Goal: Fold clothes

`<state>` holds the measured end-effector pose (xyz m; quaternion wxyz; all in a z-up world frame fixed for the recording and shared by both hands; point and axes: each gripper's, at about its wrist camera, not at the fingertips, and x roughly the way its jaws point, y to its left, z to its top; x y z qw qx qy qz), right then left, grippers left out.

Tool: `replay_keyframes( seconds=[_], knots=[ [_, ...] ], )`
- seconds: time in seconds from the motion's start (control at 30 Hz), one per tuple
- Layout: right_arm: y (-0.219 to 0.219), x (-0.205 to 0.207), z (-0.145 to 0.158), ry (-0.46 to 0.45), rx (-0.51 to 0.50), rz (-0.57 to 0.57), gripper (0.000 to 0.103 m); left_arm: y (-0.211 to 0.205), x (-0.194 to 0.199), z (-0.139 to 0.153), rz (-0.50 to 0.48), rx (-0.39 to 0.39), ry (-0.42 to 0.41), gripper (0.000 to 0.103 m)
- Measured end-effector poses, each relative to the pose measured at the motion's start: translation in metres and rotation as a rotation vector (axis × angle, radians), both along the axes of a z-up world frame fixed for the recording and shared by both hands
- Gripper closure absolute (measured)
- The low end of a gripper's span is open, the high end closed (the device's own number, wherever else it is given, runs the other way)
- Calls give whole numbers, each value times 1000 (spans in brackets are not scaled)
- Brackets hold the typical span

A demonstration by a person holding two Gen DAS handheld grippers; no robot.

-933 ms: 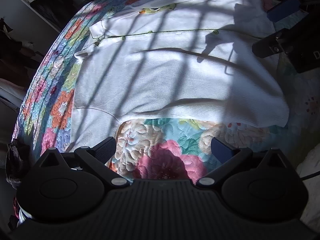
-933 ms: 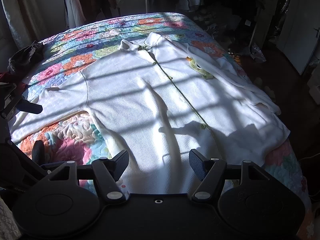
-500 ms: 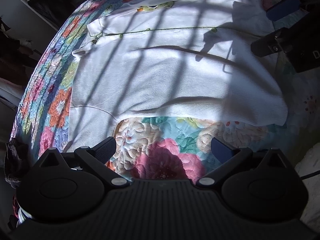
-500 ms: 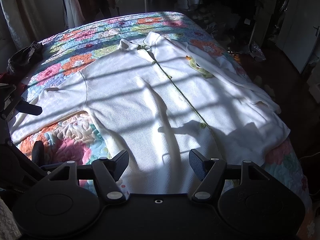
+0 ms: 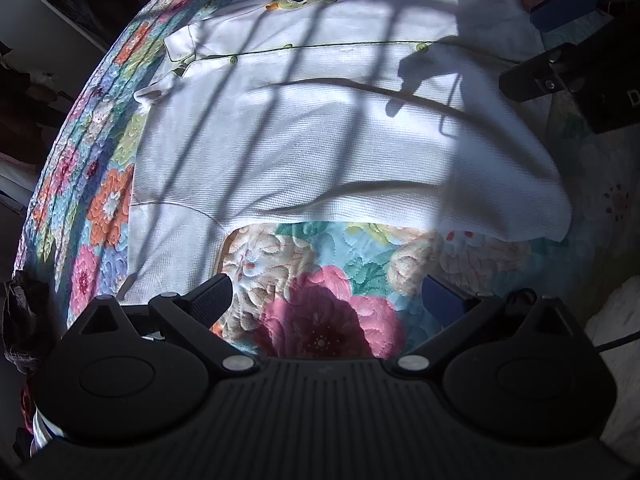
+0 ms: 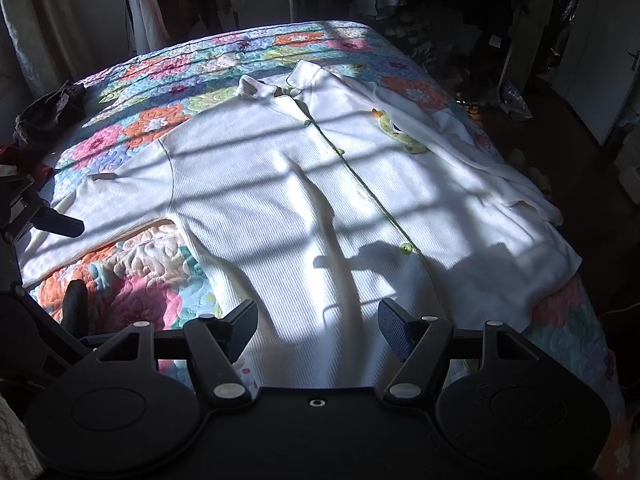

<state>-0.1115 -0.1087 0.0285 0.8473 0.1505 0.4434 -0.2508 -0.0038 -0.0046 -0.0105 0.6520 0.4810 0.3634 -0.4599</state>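
A white button-up shirt (image 6: pixel 304 200) with green buttons and a green patch lies spread flat, front up, on a floral quilt (image 6: pixel 192 72). In the left wrist view the shirt (image 5: pixel 320 140) fills the middle, its near sleeve (image 5: pixel 168 248) reaching down to my left finger. My left gripper (image 5: pixel 324 298) hangs open over the quilt (image 5: pixel 320 312) just below the shirt's side edge, holding nothing. My right gripper (image 6: pixel 318 326) stands open over the shirt's hem, empty. The left gripper's fingers (image 6: pixel 56 222) show at the left edge of the right wrist view, the right gripper's fingers (image 5: pixel 532 80) at top right of the left wrist view.
A dark bundle of cloth (image 6: pixel 52 108) lies on the quilt's far left corner. Clothes hang on a rack (image 6: pixel 148 20) behind the bed. The floor (image 6: pixel 560 128) and a door lie to the right. Window-bar shadows stripe the shirt.
The left wrist camera has edged toward the shirt, so the shirt sits a little higher and larger in view. The right gripper has barely moved. Both stay open.
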Motion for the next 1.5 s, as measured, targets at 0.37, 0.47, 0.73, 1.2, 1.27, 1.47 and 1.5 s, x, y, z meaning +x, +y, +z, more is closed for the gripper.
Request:
replay_keyframes(
  seconds=[0.37,0.47,0.73,1.2,1.27,1.47,1.5],
  knots=[
    [-3,1,-4,6,11,-1,31,-1,6,-2,34,7,8,0],
    [-3,1,-6,9,13,-1,31,-1,13,1,83,-16,36,0],
    [-12,21,-2,-50,45,20,31,6,46,5,216,-94,80,2],
    [43,189,-33,-396,142,541,32,145,201,-31,949,-460,13,3],
    [60,214,-44,-394,164,630,36,185,212,-41,1118,-480,-27,3],
    [117,261,-70,-354,176,865,54,271,208,-79,1448,-398,-144,3],
    [124,266,-73,-346,189,886,54,285,206,-89,1494,-391,-111,3]
  ],
)
